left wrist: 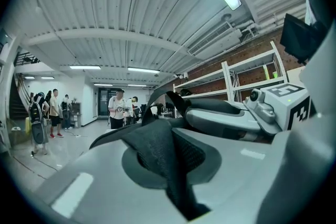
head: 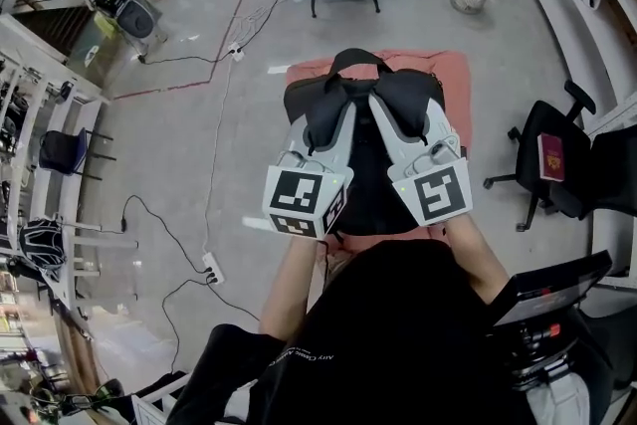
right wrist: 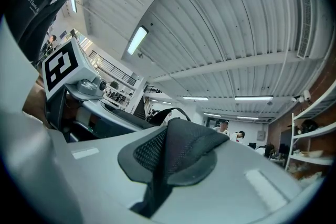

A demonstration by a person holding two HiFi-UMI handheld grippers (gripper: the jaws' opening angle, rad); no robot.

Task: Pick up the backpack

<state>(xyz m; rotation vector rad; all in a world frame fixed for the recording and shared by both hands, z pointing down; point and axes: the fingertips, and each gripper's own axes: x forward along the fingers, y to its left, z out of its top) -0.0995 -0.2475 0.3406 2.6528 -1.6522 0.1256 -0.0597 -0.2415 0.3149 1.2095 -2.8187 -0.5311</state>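
1. Both claws are clamped on padded mesh. The left claw [head: 333, 119] is pinching the left strap [left wrist: 176, 165] and the right claw [head: 391, 114] is pinching the right strap [right wrist: 168, 157]. They're side by side and close together.
2. Backpack [head: 363, 169] lies right between the two claws and just past their tips, with the pink-covered table [head: 453, 75] underneath. Can't tell if it's clear of the table yet.
3. My take: raise both claws together at the same height, so the bag doesn't tip to one side or start swinging.
4. Those straps look soft and squishy, so I'd guess they can creep out of a pinch. Hold firm and don't jerk.
5. Top loop [head: 353, 60], just beyond the claw tips, isn't held by either claw. Watch it doesn't snag.
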